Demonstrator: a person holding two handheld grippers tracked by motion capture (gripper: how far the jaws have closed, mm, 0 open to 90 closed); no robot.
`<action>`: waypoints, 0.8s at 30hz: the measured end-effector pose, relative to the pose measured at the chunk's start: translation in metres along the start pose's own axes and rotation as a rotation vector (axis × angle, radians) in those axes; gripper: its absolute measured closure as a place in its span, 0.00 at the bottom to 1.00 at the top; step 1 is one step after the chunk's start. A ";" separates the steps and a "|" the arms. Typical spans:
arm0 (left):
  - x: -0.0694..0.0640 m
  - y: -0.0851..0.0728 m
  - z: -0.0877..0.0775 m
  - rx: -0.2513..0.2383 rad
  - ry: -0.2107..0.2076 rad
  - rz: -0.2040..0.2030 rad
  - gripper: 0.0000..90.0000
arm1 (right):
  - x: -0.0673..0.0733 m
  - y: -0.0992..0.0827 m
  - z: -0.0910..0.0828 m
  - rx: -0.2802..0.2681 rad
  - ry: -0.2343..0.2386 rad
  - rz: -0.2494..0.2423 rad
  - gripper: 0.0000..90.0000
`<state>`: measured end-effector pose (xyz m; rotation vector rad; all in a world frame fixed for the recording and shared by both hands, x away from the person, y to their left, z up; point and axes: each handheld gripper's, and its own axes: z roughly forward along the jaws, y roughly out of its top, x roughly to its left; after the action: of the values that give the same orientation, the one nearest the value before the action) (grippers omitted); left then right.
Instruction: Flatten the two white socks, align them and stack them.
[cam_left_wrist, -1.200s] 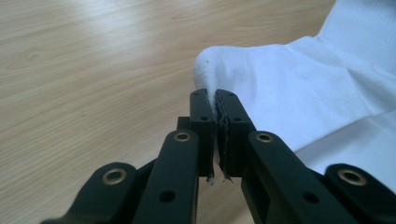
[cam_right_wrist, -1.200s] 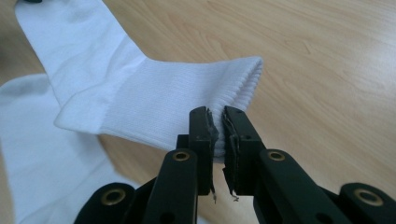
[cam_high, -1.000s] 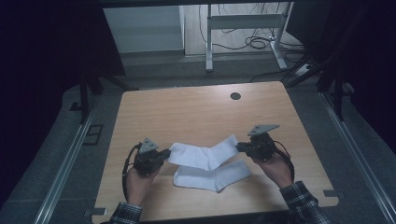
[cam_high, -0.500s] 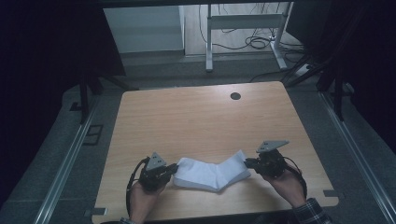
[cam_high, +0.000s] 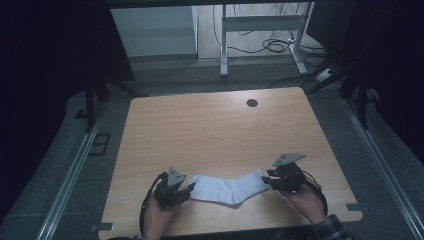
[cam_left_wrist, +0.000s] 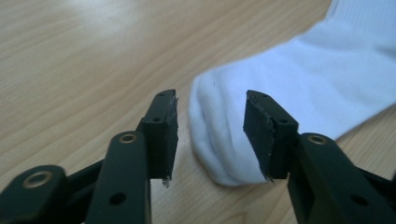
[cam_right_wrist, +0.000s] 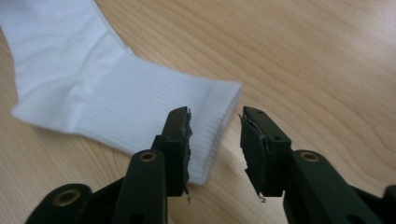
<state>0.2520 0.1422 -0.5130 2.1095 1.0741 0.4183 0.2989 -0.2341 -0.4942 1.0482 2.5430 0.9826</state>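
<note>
Two white socks (cam_high: 227, 187) lie flat, one on the other, near the front edge of the wooden table (cam_high: 215, 135). My left gripper (cam_high: 188, 189) is at their toe end. In the left gripper view the toe (cam_left_wrist: 219, 135) sits between the jaws of the left gripper (cam_left_wrist: 210, 135), and the pads stand off it. My right gripper (cam_high: 266, 180) is at the cuff end. The ribbed cuff (cam_right_wrist: 205, 121) reaches in between the jaws of the right gripper (cam_right_wrist: 215, 144) without being pinched. Both pairs of jaws have just been opening.
A round cable hole (cam_high: 252, 103) sits near the table's far edge. Behind the table a metal desk frame (cam_high: 260, 30) stands over cables on the floor. The front edge runs just below both hands.
The hands came toward the front edge and lowered the socks, which were offset and now lie stacked flat. Both grippers have let go and stand open.
</note>
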 end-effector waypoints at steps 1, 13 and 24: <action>0.001 -0.001 0.001 0.000 -0.007 -0.011 0.57 | 0.001 0.001 0.002 -0.001 0.001 0.003 0.66; 0.008 -0.009 0.024 0.060 -0.068 -0.063 0.70 | -0.005 -0.006 0.030 0.063 0.059 0.055 0.70; 0.010 0.000 0.022 0.035 -0.108 -0.079 0.90 | -0.005 -0.004 0.026 0.054 0.092 0.055 0.88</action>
<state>0.2703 0.1402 -0.5284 2.0873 1.1040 0.2464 0.3117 -0.2264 -0.5165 1.1175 2.6409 1.0039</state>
